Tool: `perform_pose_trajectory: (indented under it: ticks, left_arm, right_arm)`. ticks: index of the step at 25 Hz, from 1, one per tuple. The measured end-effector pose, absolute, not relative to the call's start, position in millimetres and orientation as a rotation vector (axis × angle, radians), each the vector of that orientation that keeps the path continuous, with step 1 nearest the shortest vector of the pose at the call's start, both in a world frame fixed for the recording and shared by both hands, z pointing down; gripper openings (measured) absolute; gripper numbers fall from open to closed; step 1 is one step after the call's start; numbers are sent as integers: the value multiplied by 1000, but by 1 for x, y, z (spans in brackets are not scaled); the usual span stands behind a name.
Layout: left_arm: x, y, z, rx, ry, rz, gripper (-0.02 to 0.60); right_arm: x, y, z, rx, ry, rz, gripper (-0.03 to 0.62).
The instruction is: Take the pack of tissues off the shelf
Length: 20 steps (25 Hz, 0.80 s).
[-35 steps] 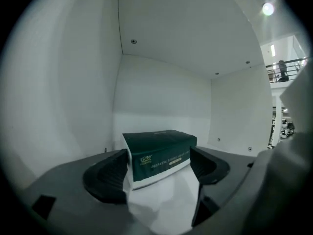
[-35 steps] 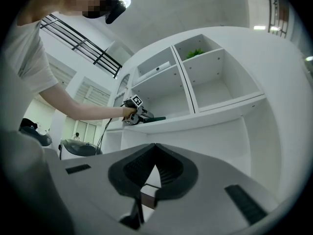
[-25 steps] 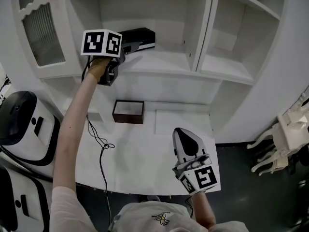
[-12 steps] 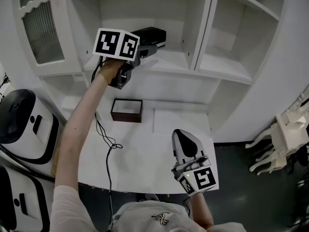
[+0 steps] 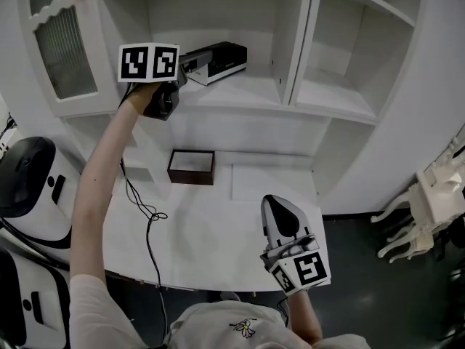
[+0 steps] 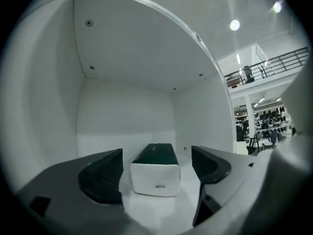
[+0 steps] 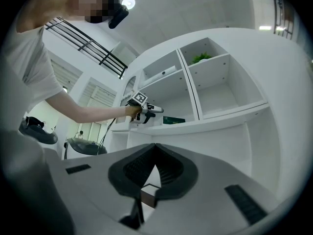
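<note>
Nearest the body, right gripper (image 5: 280, 213) hangs low over the front edge of the white table (image 5: 218, 246). Its tongs are pinched tip to tip with nothing in them; its own view only shows the small brown box (image 7: 149, 195) through the gap under the tips. That box (image 5: 192, 167) sits open-topped toward the back of the table, well apart from either gripper. A black cable (image 5: 149, 217) trails across the tabletop from the raised arm.

Higher up, left gripper (image 5: 187, 64) is held out at shelf height with its tongs spread wide. The pack of tissues (image 6: 155, 175) shows between them, white end facing the camera, dark top, lying flat. Pads look clear of its sides, no contact that I can see.

Step in hand: lining up for the grasp, pack not yet taken. Next move likely calls for pushing in a bit so the pads straddle the near end, closing on the sides, then drawing it straight back out without scraping the cubby walls.

Pack (image 5: 218, 58) lies on the shelf (image 5: 247, 89) in the middle cubby, toward the back, angled slightly.

Shelf is smooth white, otherwise bare. Neighbouring cubbies on the right look empty from the head view. A frosted-glass door (image 5: 62, 42) is at left, a black-and-white machine (image 5: 33, 187) beside the table, dark floor (image 5: 363, 267) at right.
</note>
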State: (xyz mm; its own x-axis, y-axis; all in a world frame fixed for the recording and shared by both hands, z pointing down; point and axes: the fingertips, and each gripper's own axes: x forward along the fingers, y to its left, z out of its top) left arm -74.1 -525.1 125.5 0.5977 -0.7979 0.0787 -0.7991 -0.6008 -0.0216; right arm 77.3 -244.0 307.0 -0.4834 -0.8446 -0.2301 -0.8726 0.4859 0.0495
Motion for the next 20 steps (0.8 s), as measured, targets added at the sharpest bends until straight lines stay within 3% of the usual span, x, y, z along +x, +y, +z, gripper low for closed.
perform_pose_trajectory:
  ticks: [5, 20]
  left_arm:
    - [-71, -537, 143, 2793, -1355, 329, 430]
    - [-54, -560, 165, 2740, -1148, 338, 431]
  right_arm:
    - [80, -245, 308, -1483, 2552, 233, 3]
    - [85, -262, 313, -1483, 2541, 197, 3]
